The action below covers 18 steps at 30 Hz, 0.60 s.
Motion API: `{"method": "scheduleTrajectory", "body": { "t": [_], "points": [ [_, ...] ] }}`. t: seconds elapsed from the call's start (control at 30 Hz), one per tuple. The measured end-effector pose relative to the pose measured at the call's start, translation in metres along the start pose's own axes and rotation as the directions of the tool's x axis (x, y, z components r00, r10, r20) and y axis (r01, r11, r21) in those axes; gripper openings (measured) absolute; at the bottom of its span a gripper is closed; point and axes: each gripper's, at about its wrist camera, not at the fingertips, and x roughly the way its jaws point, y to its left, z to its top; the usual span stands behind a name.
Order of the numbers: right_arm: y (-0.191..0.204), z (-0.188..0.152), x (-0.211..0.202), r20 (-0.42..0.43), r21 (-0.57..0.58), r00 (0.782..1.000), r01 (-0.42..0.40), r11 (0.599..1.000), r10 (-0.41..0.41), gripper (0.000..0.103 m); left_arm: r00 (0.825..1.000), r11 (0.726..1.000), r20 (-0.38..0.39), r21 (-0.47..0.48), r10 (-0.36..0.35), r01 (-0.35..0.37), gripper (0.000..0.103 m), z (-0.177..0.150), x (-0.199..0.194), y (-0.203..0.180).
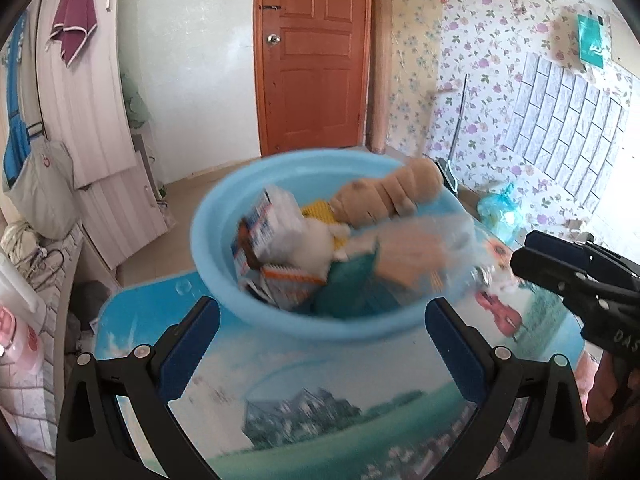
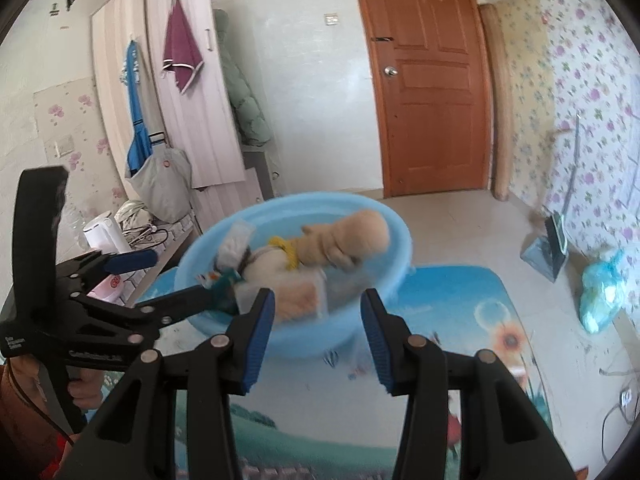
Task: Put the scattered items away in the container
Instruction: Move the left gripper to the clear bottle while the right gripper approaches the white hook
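A light blue basin (image 1: 248, 304) stands on the picture-printed table (image 1: 320, 408), blurred. It holds a tan plush toy (image 1: 384, 196), a white plush (image 1: 316, 244), a printed box (image 1: 268, 232), a teal packet (image 1: 352, 284) and clear plastic. My left gripper (image 1: 322, 306) is wide open just short of the basin's near rim, with nothing between its fingers. My right gripper (image 2: 318, 300) is open with a narrower gap, empty, in front of the basin (image 2: 304, 344). The tan plush (image 2: 352, 236) leans on the far rim. Each gripper shows in the other's view: right gripper (image 1: 524, 246), left gripper (image 2: 192, 278).
A hand (image 2: 84, 392) holds the left gripper's handle. Beyond the table are an orange door (image 1: 312, 56), a wardrobe (image 2: 180, 92), a dustpan (image 2: 548, 248) and a blue plastic bag (image 2: 604, 296) on the floor. A white kettle (image 2: 102, 232) stands on a low counter at left.
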Motion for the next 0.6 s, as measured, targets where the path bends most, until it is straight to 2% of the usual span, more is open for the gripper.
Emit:
{"method": "scheduleTrajectory", "body": {
  "t": [0.2, 0.47, 0.6],
  "points": [
    [-0.021, -0.025, -0.014, -0.027, 0.040, 0.999, 0.042, 0.998, -0.041, 0.045, 0.997, 0.997, -0.025, -0.030, -0.071, 0.071, 0.103, -0.025, -0.002, -0.020],
    [-0.049, -0.057, -0.026, -0.076, 0.072, 0.989, 0.133, 0.988, -0.127, 0.045, 0.991, 0.993, -0.079, 0.039, -0.107, 0.110, 0.103, -0.047, 0.011, -0.059],
    [-0.069, -0.063, -0.029, -0.085, 0.125, 0.984, 0.164, 0.979, -0.154, 0.047, 0.985, 0.990, -0.108, 0.032, -0.131, 0.136, 0.103, -0.049, 0.019, -0.068]
  ]
}}
